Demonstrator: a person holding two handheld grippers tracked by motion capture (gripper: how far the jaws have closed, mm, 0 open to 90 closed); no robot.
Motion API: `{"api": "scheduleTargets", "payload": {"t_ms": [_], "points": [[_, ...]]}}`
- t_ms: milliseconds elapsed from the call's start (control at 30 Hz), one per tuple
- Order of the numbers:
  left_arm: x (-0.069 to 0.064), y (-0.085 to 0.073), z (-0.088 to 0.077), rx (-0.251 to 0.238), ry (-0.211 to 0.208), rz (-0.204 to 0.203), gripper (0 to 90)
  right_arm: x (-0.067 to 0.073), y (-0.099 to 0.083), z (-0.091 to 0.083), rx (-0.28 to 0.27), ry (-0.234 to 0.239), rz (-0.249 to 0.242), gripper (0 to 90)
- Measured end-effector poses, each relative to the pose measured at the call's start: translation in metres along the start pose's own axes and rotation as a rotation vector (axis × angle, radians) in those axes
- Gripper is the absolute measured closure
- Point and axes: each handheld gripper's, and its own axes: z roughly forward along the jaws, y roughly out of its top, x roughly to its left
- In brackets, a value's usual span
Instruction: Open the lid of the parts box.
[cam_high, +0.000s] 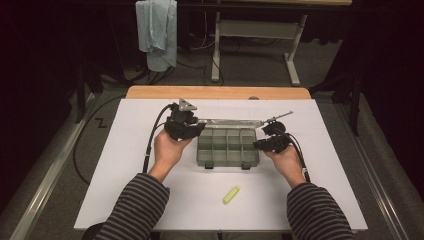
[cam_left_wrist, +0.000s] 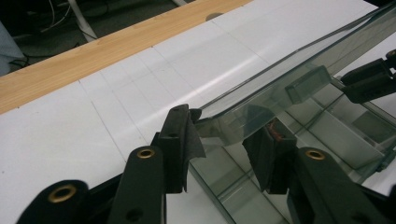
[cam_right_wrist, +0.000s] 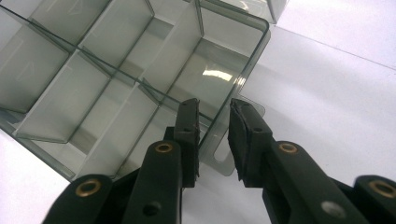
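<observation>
A clear grey organizer box (cam_high: 227, 147) with several empty compartments lies on the white sheet (cam_high: 150, 200). Its lid (cam_high: 230, 121) stands raised along the back. My left gripper (cam_high: 200, 127) is at the lid's left end. In the left gripper view its jaws (cam_left_wrist: 224, 140) straddle the lid (cam_left_wrist: 289, 70), one pad against the corner, the other behind the clear plastic with a gap. My right gripper (cam_high: 257, 144) is at the box's right side. In its own view (cam_right_wrist: 214, 126) one jaw is inside the box (cam_right_wrist: 93, 70), the other outside, clamped on the wall.
A small yellow-green piece (cam_high: 231, 195) lies on the sheet in front of the box. The wooden table edge (cam_high: 217, 92) runs behind the sheet. A pale cloth (cam_high: 157, 30) hangs beyond the table, and a white desk frame (cam_high: 260, 30) stands on the floor.
</observation>
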Motion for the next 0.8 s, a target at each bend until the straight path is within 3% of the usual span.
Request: {"api": "scheduleTargets", "payload": {"t_ms": [800], "points": [[0.024,0.012,0.033,0.045,0.036,-0.085,74.2,0.002,0.001,0.000,0.006,-0.011,0.002,75.8]]}}
